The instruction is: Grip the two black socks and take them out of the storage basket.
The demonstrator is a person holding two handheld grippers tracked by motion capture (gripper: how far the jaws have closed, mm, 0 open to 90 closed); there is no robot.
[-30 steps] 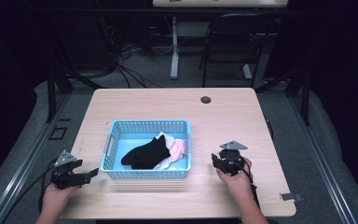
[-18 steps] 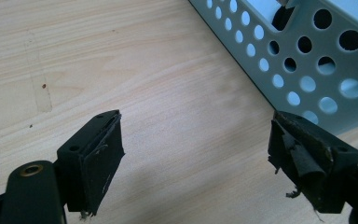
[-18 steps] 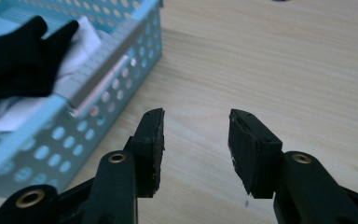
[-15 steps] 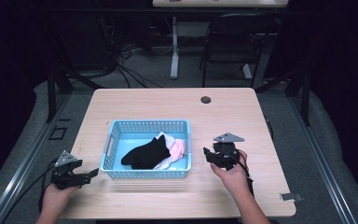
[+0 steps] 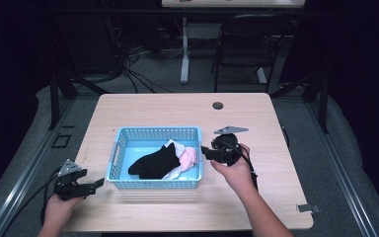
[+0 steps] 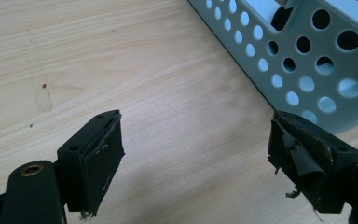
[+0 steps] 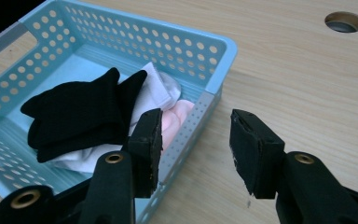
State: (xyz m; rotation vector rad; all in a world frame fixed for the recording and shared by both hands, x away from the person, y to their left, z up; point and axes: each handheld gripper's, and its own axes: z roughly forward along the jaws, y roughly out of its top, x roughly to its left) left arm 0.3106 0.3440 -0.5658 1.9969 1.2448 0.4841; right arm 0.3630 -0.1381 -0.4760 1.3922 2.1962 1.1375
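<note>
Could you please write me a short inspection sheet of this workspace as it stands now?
Surface: light wooden table, round grommet hole near far edge.
Job's things: light blue perforated plastic basket holding black, white and pink cloth items.
Clutter: nothing seen.
Grippers: left gripper open, beside basket; right gripper open at basket's right rim.
Cables: black cable from left gripper; cables on floor behind.
Surroundings: black chair, dark room.

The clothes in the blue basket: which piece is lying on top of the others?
The black garment. It lies across the white cloth and beside the pink piece, which peek out at the basket's side nearer the right gripper.
</note>
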